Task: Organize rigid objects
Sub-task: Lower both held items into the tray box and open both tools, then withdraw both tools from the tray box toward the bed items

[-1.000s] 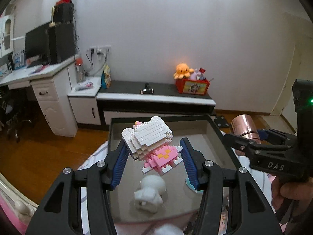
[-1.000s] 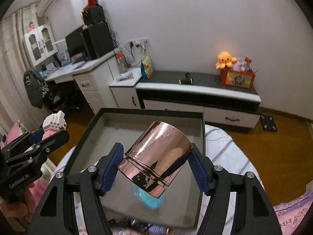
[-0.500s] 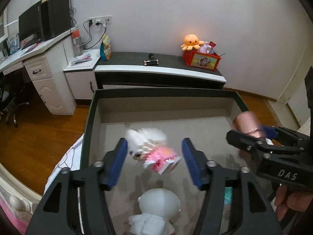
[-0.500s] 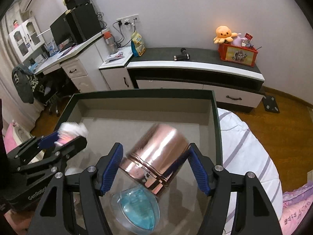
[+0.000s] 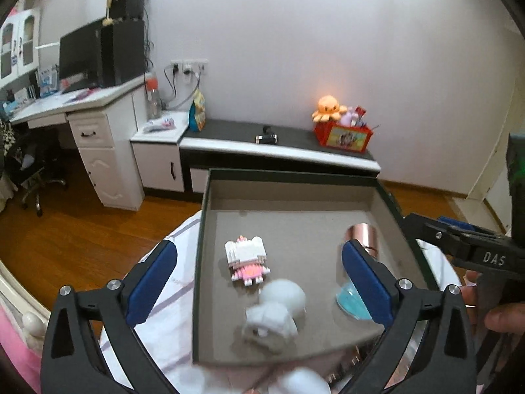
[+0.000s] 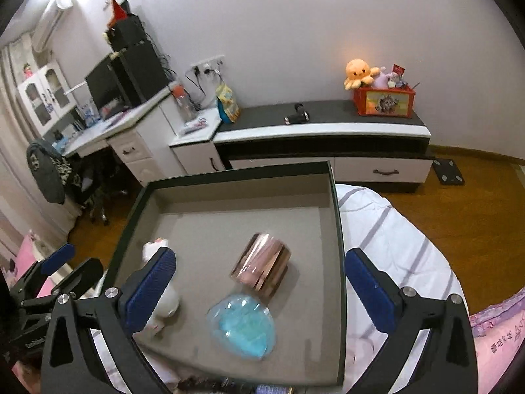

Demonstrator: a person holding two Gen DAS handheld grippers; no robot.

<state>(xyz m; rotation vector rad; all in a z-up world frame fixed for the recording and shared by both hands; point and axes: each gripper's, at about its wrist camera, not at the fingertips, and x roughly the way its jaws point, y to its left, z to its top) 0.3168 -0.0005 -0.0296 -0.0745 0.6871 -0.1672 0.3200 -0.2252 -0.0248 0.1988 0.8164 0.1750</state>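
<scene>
Rigid objects now lie loose in the tray (image 5: 203,229): with both the left gripper (image 5: 259,282) and right gripper (image 6: 259,285) opening and empty, lift each straight clear of the brick figure (image 5: 246,259) and copper cup (image 6: 262,264) without nudging them.

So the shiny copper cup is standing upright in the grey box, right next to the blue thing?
Not quite. The copper cup is in the grey box next to the blue thing, but it lies on its side rather than upright. The right wrist view shows its round wall resting on the box floor, below the opening tongs, which hold nothing.
</scene>
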